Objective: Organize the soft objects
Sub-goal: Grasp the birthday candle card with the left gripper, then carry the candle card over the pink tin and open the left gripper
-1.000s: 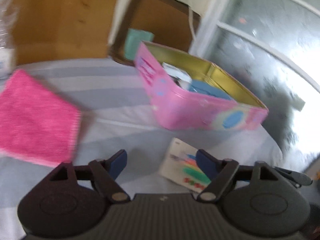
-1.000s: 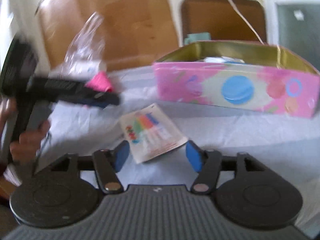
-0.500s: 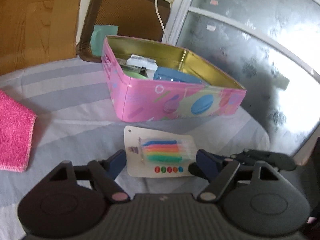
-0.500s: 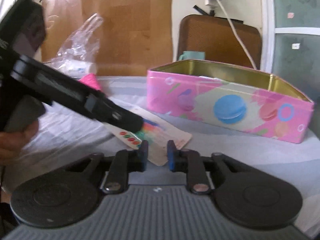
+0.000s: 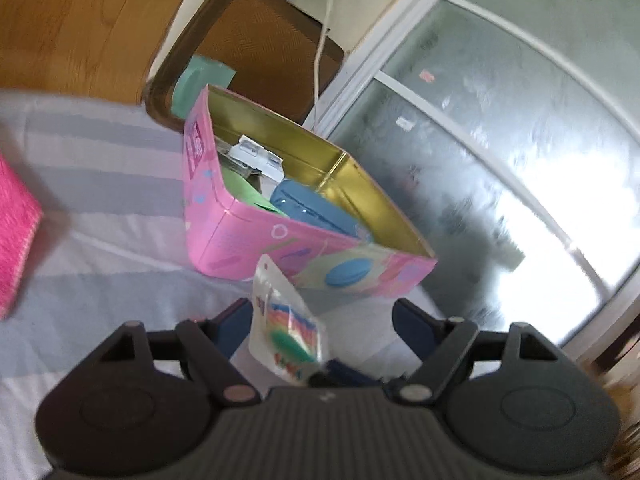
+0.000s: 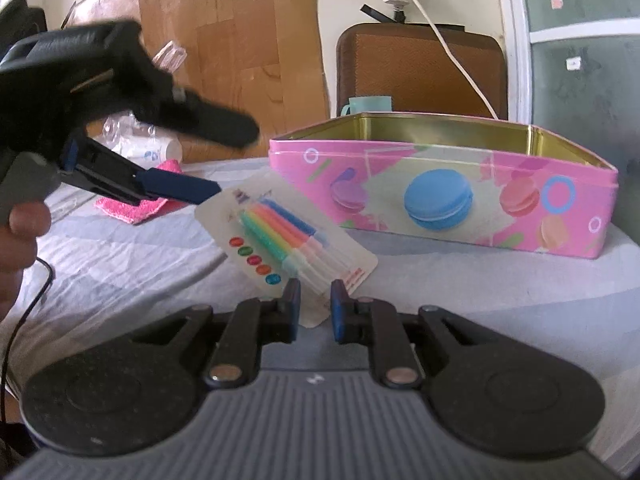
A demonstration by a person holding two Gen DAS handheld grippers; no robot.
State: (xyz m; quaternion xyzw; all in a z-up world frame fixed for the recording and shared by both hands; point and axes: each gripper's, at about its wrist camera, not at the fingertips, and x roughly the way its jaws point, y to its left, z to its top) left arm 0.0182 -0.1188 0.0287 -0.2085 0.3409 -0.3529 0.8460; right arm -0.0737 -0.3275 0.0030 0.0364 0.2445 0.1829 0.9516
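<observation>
A card pack of coloured candles [image 6: 288,232] is tilted up off the grey striped cloth, its near corner pinched by my right gripper [image 6: 316,304], which is shut on it. In the left wrist view the same pack [image 5: 288,320] stands on edge between the spread fingers of my left gripper [image 5: 322,312], which is open and does not touch it. The left gripper [image 6: 236,162] hovers just left of the pack. The open pink tin [image 6: 440,200] sits behind; inside it [image 5: 224,216] lie a blue case [image 5: 312,212] and a green item. A pink cloth [image 5: 16,232] lies far left.
A brown chair back [image 6: 420,68] with a teal cup [image 6: 368,104] stands behind the tin. A white cable [image 6: 460,60] hangs over the chair. A clear plastic bag [image 6: 140,148] and a wooden board [image 6: 232,40] are at the back left, frosted glass doors [image 5: 500,160] to the right.
My right gripper went from open to shut on the candle pack's corner and tipped the pack up off the cloth. The left gripper swung over the pack and rolled, staying open.
</observation>
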